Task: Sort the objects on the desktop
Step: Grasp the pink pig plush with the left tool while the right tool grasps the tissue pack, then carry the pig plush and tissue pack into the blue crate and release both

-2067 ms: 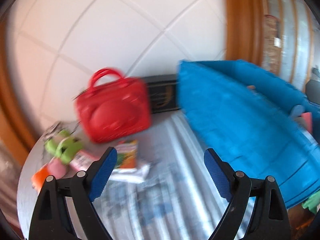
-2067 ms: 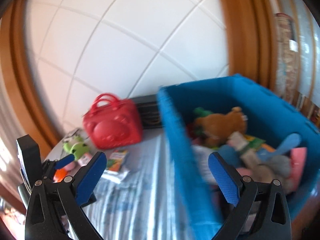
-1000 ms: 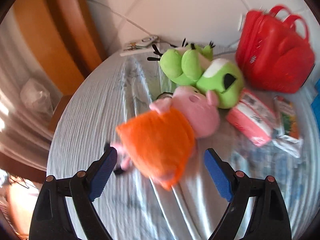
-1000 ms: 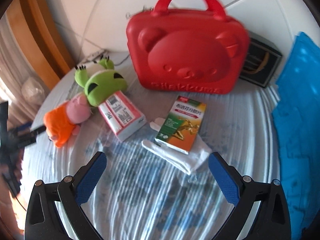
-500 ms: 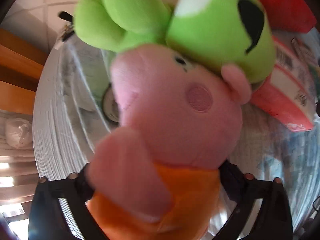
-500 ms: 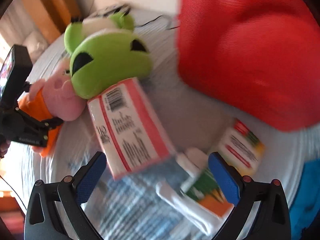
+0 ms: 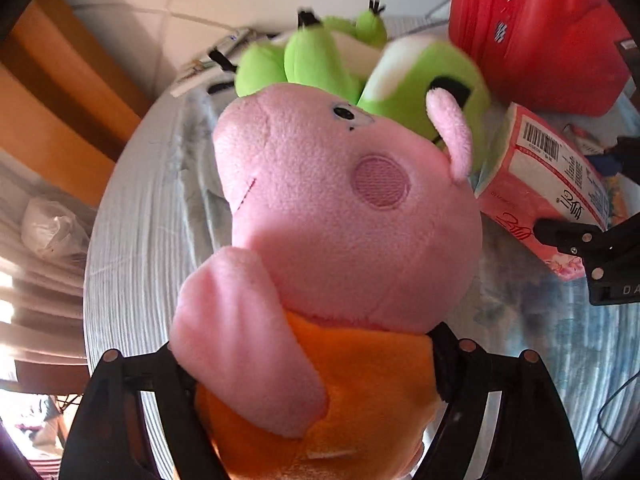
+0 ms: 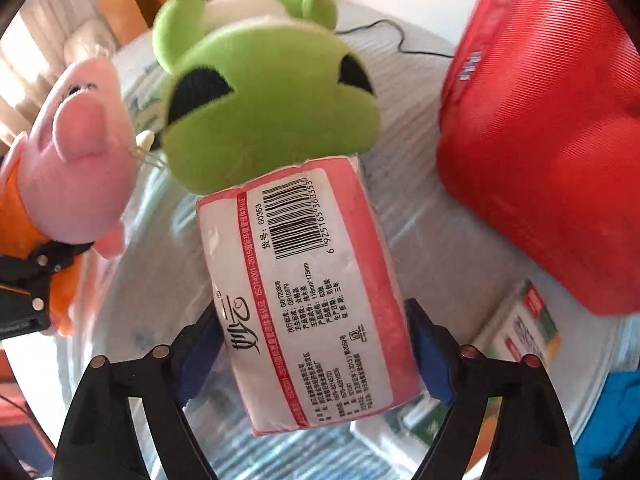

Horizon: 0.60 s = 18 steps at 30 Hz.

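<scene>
My left gripper is shut on the orange body of a pink pig plush, which fills the left wrist view and hides the pads. The pig also shows at the left of the right wrist view. My right gripper has its blue pads against both sides of a pink tissue pack. The pack also shows in the left wrist view. A green plush lies just beyond the pack, touching its far end.
A red bear-shaped case stands at the right. A small green and orange box lies on a white packet near the right finger. A blue bin edge is at the lower right. The table wears a pale striped cloth.
Both grippers swung from the blue bin to the table's left side. The left closed on the pig plush. The right moved in and closed around the tissue pack.
</scene>
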Tool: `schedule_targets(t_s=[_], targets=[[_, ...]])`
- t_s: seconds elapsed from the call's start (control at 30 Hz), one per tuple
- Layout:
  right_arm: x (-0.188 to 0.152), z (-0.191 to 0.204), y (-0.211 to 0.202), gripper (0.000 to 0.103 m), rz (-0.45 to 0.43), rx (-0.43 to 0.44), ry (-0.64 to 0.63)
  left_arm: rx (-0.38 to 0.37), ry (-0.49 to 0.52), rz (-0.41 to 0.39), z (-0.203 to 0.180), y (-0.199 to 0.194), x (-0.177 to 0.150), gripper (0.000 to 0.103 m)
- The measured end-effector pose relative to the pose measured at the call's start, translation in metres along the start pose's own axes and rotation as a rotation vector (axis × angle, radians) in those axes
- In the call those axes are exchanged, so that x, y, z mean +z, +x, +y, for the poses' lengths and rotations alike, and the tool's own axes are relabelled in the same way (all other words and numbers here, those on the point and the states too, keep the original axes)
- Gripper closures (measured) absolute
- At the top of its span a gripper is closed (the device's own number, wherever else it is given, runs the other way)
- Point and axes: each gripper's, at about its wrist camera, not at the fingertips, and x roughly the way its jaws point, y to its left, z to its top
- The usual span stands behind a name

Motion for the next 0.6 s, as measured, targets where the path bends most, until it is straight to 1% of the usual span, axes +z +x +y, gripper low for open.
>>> schedule_targets(t_s=[0.07, 0.17, 0.27, 0.37, 0.43, 0.47, 0.5, 0.53, 0.6], targets=[[-0.012, -0.002, -0.019, 0.018, -0.036, 0.006, 0.025, -0.005, -0.005, -0.035, -0.004, -0.016, -0.007, 0.023], [-0.034, -0.002, -0.053, 0.018, -0.106, -0.022, 0.041, -0.016, -0.016, -0.085, -0.009, -0.042, -0.018, 0.023], [-0.060, -0.004, -0.095, 0.018, -0.188, -0.037, 0.081, -0.003, 0.000, -0.151, -0.023, -0.075, -0.031, 0.023], [-0.087, -0.002, -0.141, 0.018, -0.286, -0.074, 0.123, -0.035, 0.022, -0.197, -0.043, -0.102, -0.042, 0.023], [-0.112, -0.006, -0.178, 0.018, -0.357, -0.103, 0.166, -0.067, 0.040, -0.243, -0.058, -0.127, -0.054, 0.023], [-0.121, -0.009, -0.192, 0.018, -0.384, -0.114, 0.185, -0.075, 0.050, -0.259, -0.063, -0.133, -0.051, 0.023], [-0.140, -0.012, -0.214, 0.018, -0.426, -0.129, 0.215, -0.085, 0.065, -0.287, -0.073, -0.148, -0.057, 0.023], [-0.153, -0.015, -0.226, 0.018, -0.452, -0.136, 0.236, -0.094, 0.077, -0.306, -0.078, -0.157, -0.060, 0.023], [-0.189, -0.022, -0.257, 0.018, -0.510, -0.148, 0.291, -0.122, 0.110, -0.351, -0.098, -0.182, -0.066, 0.023]])
